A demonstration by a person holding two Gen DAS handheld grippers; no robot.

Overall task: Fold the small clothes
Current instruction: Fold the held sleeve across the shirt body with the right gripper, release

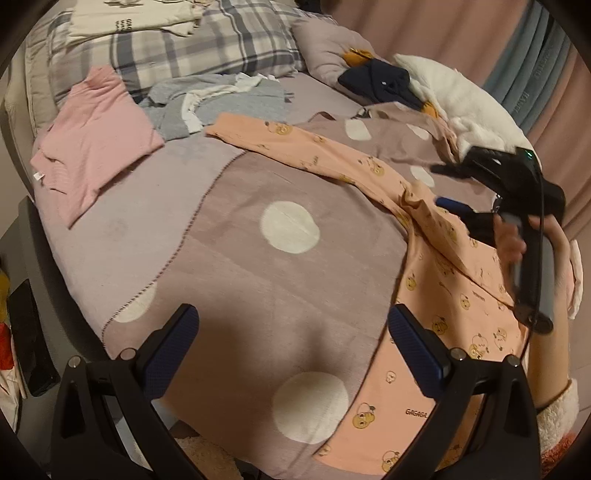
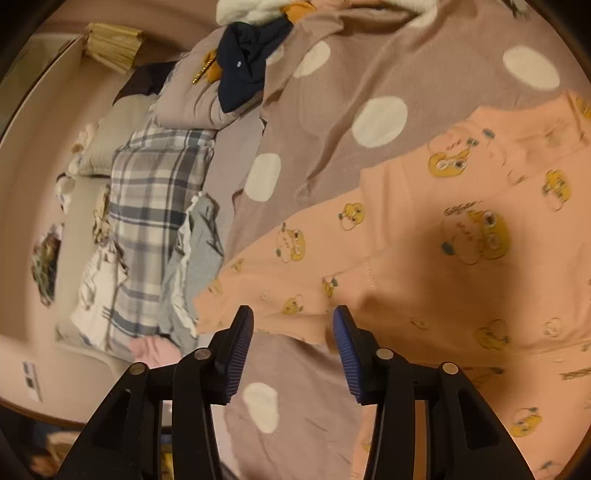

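Observation:
A peach garment (image 1: 454,295) printed with yellow cartoon figures lies spread on the mauve blanket with white dots (image 1: 295,295); one long sleeve runs up toward the left. My left gripper (image 1: 293,325) hovers open over bare blanket, its right finger at the garment's edge, nothing between the pads. A hand holds my right gripper (image 1: 441,186) above the garment's middle. In the right wrist view that right gripper (image 2: 291,317) stands open over the peach garment (image 2: 443,258). The sleeve's hem lies below the gap, and the pads are not pressing on it.
A pink garment (image 1: 92,155) and a grey one (image 1: 221,103) lie at the far left of the bed. Cream folded clothes (image 1: 129,22) rest on a plaid pillow (image 1: 207,51). Navy cloth (image 1: 380,83) and a white fluffy item (image 1: 461,107) sit near the curtain.

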